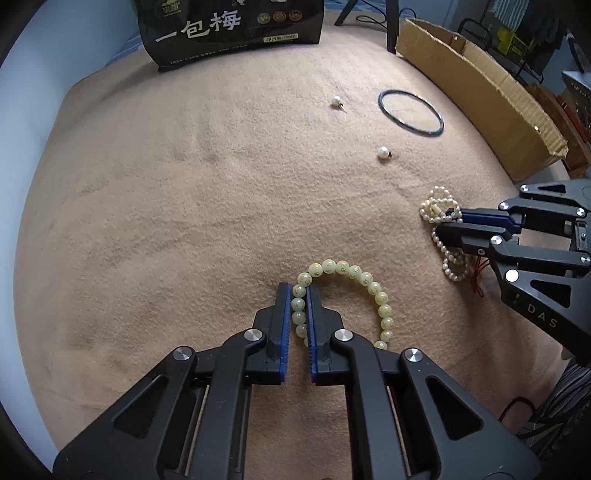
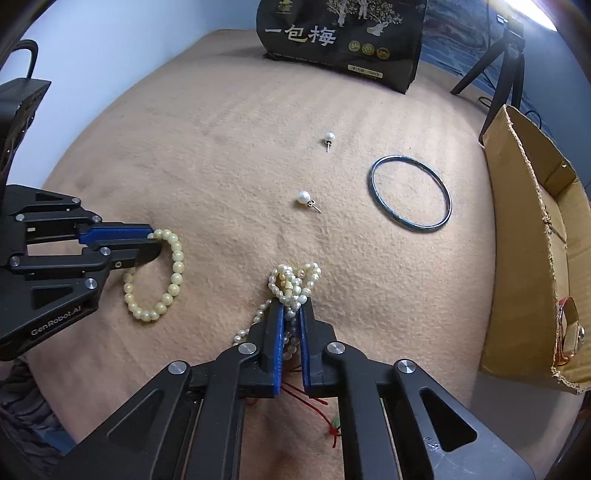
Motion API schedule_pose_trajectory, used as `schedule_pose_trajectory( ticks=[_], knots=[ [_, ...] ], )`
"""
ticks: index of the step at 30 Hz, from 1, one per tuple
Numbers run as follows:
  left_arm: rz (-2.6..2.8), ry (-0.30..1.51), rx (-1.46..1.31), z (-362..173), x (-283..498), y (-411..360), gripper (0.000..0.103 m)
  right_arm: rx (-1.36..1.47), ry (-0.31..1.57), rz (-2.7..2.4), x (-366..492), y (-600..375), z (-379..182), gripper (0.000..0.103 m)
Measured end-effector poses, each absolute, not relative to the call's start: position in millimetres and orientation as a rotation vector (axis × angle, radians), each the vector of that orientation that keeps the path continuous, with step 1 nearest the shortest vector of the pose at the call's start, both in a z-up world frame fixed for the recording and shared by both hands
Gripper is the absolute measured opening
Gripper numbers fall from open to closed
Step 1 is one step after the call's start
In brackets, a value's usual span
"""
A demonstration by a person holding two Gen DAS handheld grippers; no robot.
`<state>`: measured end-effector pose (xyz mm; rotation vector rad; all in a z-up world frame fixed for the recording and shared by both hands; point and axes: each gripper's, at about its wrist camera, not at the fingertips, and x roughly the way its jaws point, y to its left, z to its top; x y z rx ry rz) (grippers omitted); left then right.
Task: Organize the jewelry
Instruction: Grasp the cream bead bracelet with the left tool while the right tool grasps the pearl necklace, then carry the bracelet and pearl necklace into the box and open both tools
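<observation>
A pale green bead bracelet (image 1: 354, 275) (image 2: 173, 273) lies on the tan cloth, and my left gripper (image 1: 299, 290) (image 2: 153, 242) is shut on one side of its loop. To its right sits a bunched pearl strand (image 1: 441, 206) (image 2: 295, 278) with a red cord (image 2: 325, 413); my right gripper (image 2: 291, 304) (image 1: 445, 221) is shut on that bunch. Farther back lie two pearl stud earrings, one far (image 1: 336, 100) (image 2: 329, 137) and one nearer (image 1: 384, 151) (image 2: 303, 196). A thin dark bangle (image 1: 410, 112) (image 2: 410, 194) rests to the right of them.
A torn cardboard box (image 1: 476, 85) (image 2: 532, 229) runs along the right edge of the cloth. A black snack bag (image 1: 229, 33) (image 2: 343, 40) stands at the back. A black tripod (image 2: 506, 62) stands behind the box. The cloth (image 1: 166, 206) drops off at the left.
</observation>
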<state>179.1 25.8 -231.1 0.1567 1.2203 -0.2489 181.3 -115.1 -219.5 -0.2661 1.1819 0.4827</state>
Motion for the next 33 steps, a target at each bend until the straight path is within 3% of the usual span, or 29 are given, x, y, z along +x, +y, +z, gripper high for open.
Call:
schedule_pose_trajectory(
  ticks=[33],
  knots=[
    [-0.286,0.965,-0.018,-133.0,177.4,15.5,0.005,-0.005,0.934,0.457,183.4,-172.4,-102.9,0.006]
  ],
)
